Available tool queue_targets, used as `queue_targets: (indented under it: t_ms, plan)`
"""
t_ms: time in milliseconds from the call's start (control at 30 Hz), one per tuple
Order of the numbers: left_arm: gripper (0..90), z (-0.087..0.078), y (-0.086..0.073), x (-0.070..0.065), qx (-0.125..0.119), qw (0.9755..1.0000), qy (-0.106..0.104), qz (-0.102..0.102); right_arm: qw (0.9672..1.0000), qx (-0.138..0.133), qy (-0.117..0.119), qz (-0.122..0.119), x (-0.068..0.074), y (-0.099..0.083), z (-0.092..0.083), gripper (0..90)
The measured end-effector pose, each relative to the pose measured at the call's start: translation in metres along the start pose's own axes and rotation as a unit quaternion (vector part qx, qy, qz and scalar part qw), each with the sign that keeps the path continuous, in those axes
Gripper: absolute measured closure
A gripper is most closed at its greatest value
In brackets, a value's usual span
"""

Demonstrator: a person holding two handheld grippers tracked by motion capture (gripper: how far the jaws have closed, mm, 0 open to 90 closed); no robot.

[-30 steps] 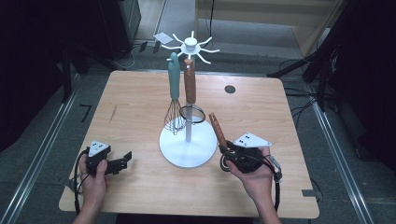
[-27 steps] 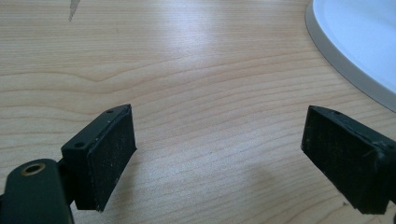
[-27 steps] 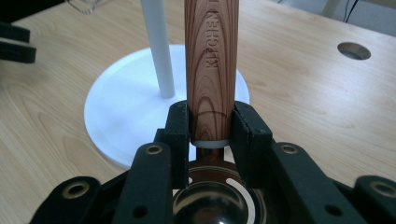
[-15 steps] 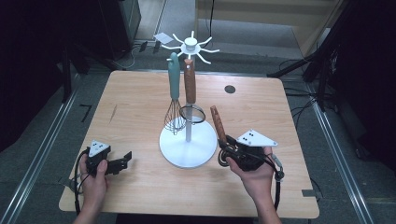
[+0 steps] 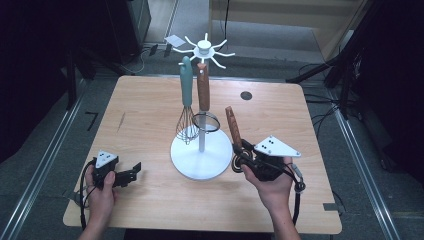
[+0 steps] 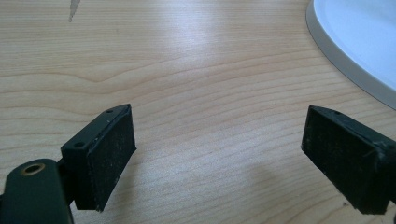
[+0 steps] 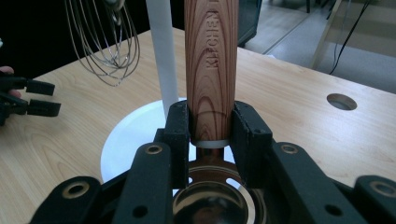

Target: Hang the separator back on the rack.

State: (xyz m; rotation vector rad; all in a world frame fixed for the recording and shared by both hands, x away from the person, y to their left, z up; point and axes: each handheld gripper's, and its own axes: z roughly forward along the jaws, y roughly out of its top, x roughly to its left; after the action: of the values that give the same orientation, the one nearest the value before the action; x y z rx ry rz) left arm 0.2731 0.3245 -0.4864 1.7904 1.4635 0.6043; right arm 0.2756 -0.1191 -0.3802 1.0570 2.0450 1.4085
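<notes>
My right gripper (image 5: 239,151) is shut on the lower end of a wooden-handled utensil (image 5: 232,124), just right of the white stand's round base (image 5: 200,162). In the right gripper view the pads press both sides of that handle (image 7: 210,65), and its shiny metal head (image 7: 210,203) sits low between the jaws of my right gripper (image 7: 210,122). A teal-handled whisk (image 5: 186,82) and another wooden-handled utensil (image 5: 202,92) hang from the stand's hooks (image 5: 204,48). My left gripper (image 5: 134,171) stands open low over the table at the front left, nothing between its pads (image 6: 107,158).
The wooden table (image 5: 145,107) has a round hole (image 5: 245,95) at the back right. The stand's pole (image 7: 161,51) and the whisk wires (image 7: 102,42) rise close ahead of my right gripper. The base's rim (image 6: 341,60) lies to the right of my left gripper (image 6: 219,154).
The wooden handle in my right gripper has tipped a little more upright, its top end higher. My left gripper has stayed where it was.
</notes>
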Motion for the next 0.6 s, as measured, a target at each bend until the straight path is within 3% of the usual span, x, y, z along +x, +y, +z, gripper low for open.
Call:
queue_targets:
  t_ms: [600]
  plan:
    - [10.0,0.0,0.0,0.0,0.001,1.0,0.001,0.0,0.9992,-0.039,0.0,-0.004,0.004,0.015,-0.007,71.0]
